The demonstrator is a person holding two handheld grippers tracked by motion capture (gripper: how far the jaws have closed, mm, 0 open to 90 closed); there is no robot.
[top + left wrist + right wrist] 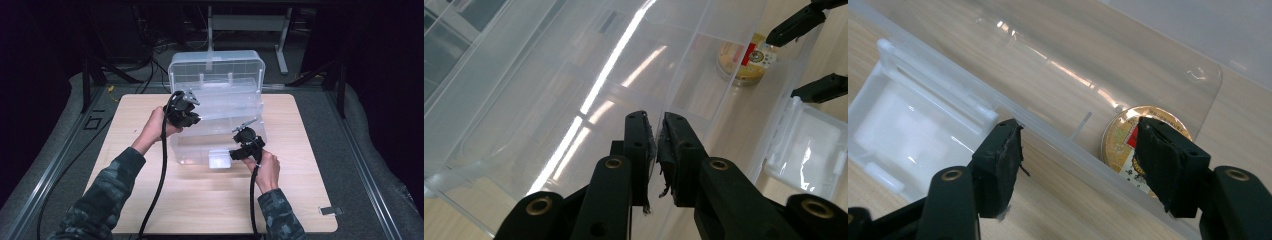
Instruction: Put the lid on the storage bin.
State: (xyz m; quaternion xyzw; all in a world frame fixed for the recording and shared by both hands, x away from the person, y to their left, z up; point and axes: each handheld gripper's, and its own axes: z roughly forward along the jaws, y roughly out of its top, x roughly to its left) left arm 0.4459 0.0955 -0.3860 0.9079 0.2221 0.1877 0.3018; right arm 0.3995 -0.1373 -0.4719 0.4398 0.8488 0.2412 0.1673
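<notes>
A clear plastic box (220,137) stands on the wooden table (150,200) with its lid (215,65) raised at the back. My left gripper (192,117) (656,125) is at the box's left side, shut on a thin clear wall of the box (684,70). A gold coin (1120,140) (746,62) with a red mark lies inside, by the front wall. My right gripper (239,150) (1078,145) is open and straddles that front wall: one jaw is outside near the white latch (913,125) (219,159), the other is over the coin.
A small metal clip (331,210) lies near the table's front right corner. A grey padded surround (365,165) borders the table. A white table frame (250,22) and cables stand in the dark behind the box.
</notes>
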